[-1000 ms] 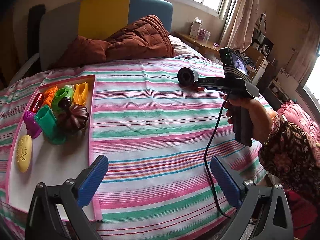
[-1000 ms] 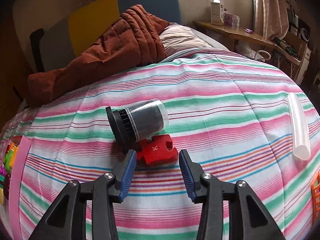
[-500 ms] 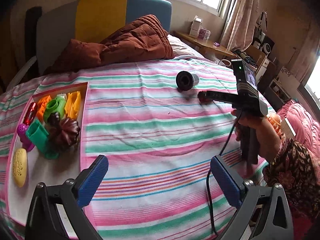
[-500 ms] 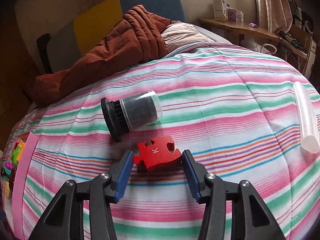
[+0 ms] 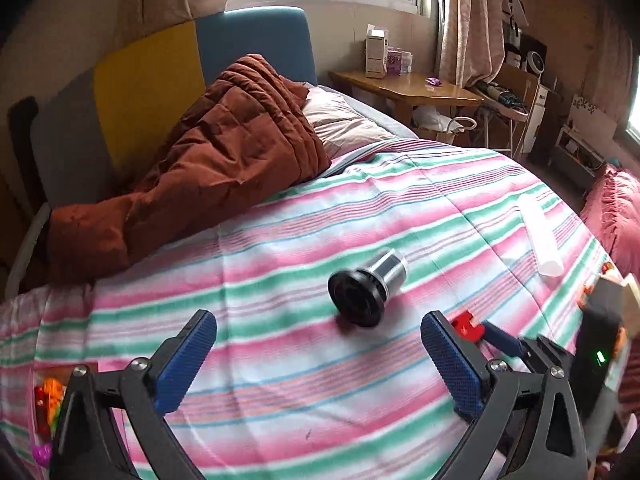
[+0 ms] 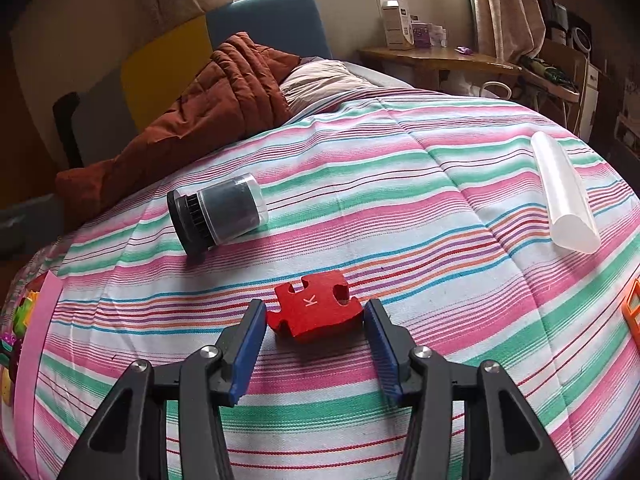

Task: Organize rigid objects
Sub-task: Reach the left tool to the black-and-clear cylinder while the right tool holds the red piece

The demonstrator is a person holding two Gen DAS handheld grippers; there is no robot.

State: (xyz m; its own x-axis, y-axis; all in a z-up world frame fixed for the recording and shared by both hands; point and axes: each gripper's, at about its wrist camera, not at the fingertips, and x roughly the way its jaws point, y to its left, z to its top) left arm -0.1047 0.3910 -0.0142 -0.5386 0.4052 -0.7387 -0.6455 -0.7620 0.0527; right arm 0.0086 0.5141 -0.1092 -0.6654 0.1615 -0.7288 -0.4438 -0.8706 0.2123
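My right gripper is shut on a red puzzle piece marked K and holds it just above the striped bedspread. In the left wrist view the piece shows at the right, between the right gripper's blue fingertips. A black jar with a clear cap lies on its side up and left of the piece; it also shows in the left wrist view. My left gripper is open and empty, above the bedspread near the jar.
A translucent white tube lies at the right. A pink tray with colourful toys sits at the left edge. An orange object shows at the far right. A brown quilt and a pillow lie at the back.
My right gripper has closed on the red puzzle piece and drawn it back from the jar. My left gripper has swung right, off the tray and toward the jar.
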